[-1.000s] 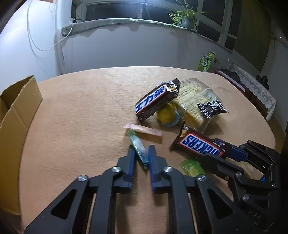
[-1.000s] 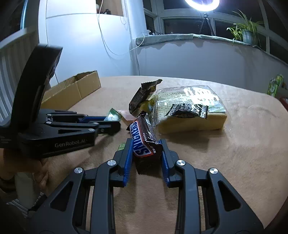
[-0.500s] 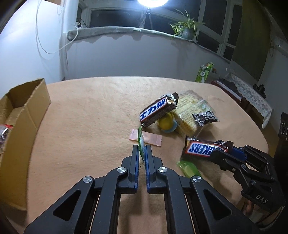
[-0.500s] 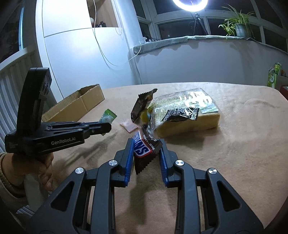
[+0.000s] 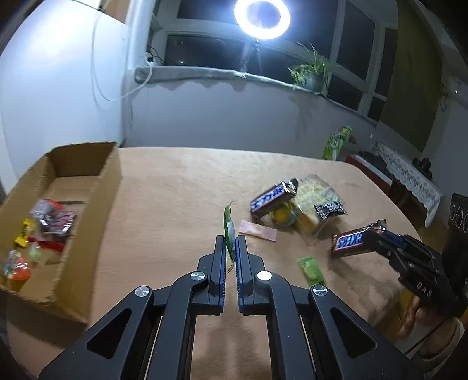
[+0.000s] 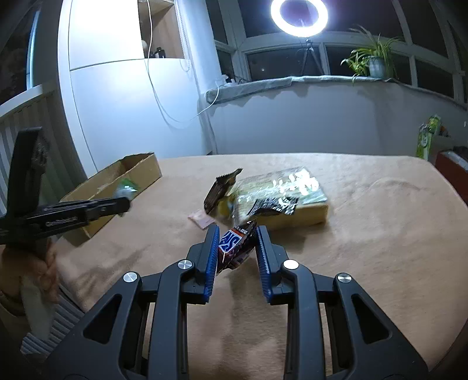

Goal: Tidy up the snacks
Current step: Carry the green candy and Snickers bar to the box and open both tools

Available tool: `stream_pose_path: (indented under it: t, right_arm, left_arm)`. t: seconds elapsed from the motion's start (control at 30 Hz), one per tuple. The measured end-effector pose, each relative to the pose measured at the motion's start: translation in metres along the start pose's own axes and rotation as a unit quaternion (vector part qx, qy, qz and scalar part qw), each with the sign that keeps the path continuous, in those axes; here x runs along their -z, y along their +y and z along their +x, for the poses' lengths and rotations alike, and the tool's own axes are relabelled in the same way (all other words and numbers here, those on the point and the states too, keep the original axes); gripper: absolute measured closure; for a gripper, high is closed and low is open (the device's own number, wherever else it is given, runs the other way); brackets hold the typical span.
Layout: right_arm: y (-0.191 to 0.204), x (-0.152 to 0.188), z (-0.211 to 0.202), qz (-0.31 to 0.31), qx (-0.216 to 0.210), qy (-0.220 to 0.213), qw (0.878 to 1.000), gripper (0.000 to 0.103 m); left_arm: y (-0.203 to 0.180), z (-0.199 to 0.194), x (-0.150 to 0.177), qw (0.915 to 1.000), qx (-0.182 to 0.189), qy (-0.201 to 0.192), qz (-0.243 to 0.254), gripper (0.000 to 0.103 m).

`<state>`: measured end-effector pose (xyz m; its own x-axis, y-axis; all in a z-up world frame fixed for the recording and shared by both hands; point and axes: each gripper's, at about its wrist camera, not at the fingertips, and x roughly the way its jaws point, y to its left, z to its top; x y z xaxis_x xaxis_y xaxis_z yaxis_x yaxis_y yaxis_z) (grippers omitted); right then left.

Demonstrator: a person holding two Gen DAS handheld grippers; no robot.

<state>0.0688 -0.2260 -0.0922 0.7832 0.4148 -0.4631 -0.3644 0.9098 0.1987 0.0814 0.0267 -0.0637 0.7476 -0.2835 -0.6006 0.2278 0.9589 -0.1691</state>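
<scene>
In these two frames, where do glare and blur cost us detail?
Left wrist view: the ring light blooms white and the snacks in the cardboard box are soft. Right wrist view: the clear snack bag throws glare that hides its print, and the green packet in the left hand-held gripper is smeared.

table (image 5: pixel 181 181): tan | box (image 5: pixel 108 187): brown cardboard | Snickers bar (image 5: pixel 349 242): brown, blue-and-white logo | thin packet (image 5: pixel 229 231): green | flat sachet (image 5: pixel 258 234): pink | gripper pads (image 6: pixel 212 257): blue, ribbed

Matt corrugated cardboard box (image 5: pixel 108 187), glossy foil Snickers wrapper (image 5: pixel 349 242), seemingly felt-like tablecloth (image 5: pixel 175 181).
</scene>
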Motion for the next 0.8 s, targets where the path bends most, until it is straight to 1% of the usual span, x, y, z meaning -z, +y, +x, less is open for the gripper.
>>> stream_pose_path:
  t: [0.2, 0.37, 0.6, 0.8]
  right_arm:
    - [0.001, -0.013, -0.013, -0.010, 0.019, -0.014, 1.000, 0.077]
    - [0.012, -0.023, -0.016, -0.024, 0.022, -0.020, 0.999, 0.077]
    - [0.046, -0.038, -0.011, -0.050, 0.012, -0.027, 0.998, 0.077]
    - [0.090, -0.053, 0.005, -0.077, -0.016, -0.028, 0.996, 0.077]
  left_arm:
    - [0.020, -0.026, -0.002, 0.9994, -0.017, -0.025, -0.015, 0.098]
    - [0.044, -0.051, -0.003, 0.9975, -0.037, -0.051, -0.030, 0.098]
    - [0.081, -0.074, 0.003, 0.9934, -0.064, -0.074, -0.061, 0.098]
    - [0.117, -0.091, 0.014, 0.9887, -0.084, -0.085, -0.091, 0.098]
